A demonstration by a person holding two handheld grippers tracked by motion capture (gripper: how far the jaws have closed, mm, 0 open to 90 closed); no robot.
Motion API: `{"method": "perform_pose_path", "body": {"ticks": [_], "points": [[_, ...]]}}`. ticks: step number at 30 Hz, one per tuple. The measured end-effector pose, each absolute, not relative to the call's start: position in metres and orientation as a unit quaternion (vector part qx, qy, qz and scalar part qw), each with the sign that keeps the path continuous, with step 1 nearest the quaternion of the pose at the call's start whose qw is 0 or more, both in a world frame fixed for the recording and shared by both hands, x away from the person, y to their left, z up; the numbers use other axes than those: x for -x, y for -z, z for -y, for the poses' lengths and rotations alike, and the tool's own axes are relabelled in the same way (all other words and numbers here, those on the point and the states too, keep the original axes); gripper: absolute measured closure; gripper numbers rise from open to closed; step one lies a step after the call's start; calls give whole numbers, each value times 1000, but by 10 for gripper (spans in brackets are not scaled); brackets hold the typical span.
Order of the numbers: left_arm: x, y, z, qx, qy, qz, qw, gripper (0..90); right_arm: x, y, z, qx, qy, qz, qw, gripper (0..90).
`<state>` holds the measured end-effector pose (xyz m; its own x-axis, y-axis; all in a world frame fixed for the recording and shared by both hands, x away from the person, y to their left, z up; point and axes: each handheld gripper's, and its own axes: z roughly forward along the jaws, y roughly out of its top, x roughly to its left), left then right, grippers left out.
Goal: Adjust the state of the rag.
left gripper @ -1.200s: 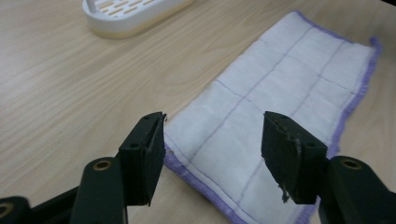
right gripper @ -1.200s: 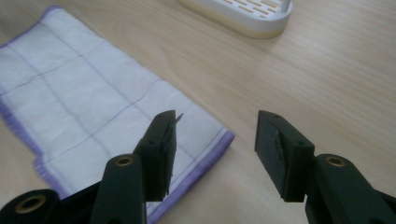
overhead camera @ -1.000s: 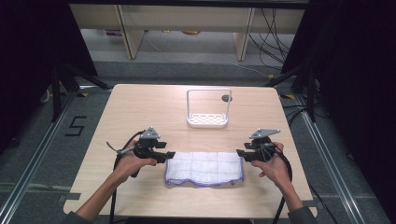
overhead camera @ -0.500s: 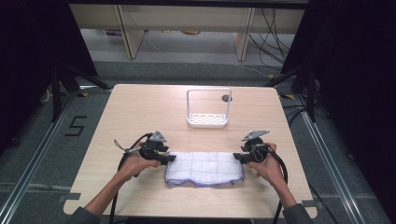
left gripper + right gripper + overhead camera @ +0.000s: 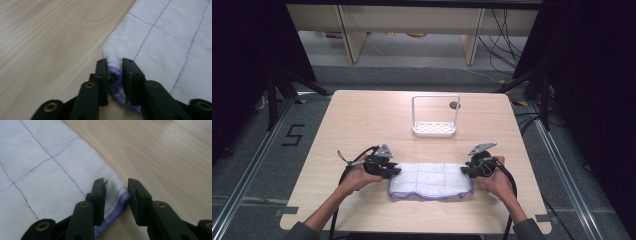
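A white cloth (image 5: 430, 180) with purple grid lines and purple hem lies folded at the table's (image 5: 362, 120) lower middle; left tongs (image 5: 115, 75) have just closed, pinching its corner, right tongs (image 5: 116, 195) closing around its hem, not yet pressing

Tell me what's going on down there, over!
Left gripper fingers have just been closing, pinching white cloth with purple hem. Right gripper fingers closing around its other corner, a gap left. White wire rack stands behind, clear.

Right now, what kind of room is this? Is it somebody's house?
Probably not a house; it looks like a lab or workshop for recordings. A bare wooden table stands inside metal rails on a grey floor, loose cables hang behind it, and dark curtains close off the sides.
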<state>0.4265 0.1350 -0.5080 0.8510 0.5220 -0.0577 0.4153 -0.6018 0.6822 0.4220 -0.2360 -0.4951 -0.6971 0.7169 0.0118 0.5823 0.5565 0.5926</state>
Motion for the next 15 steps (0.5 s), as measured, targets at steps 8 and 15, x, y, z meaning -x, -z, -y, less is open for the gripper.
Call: {"method": "perform_pose_path", "body": {"ticks": [8,15], "points": [[-417,508,-137,-892,-92,-258,359,823,-423,495,237,-365,-305,-871,118,852],[-395,506,-140,-896,-102,-243,357,828,-441,487,230,-368,-291,-875,117,860]]}}
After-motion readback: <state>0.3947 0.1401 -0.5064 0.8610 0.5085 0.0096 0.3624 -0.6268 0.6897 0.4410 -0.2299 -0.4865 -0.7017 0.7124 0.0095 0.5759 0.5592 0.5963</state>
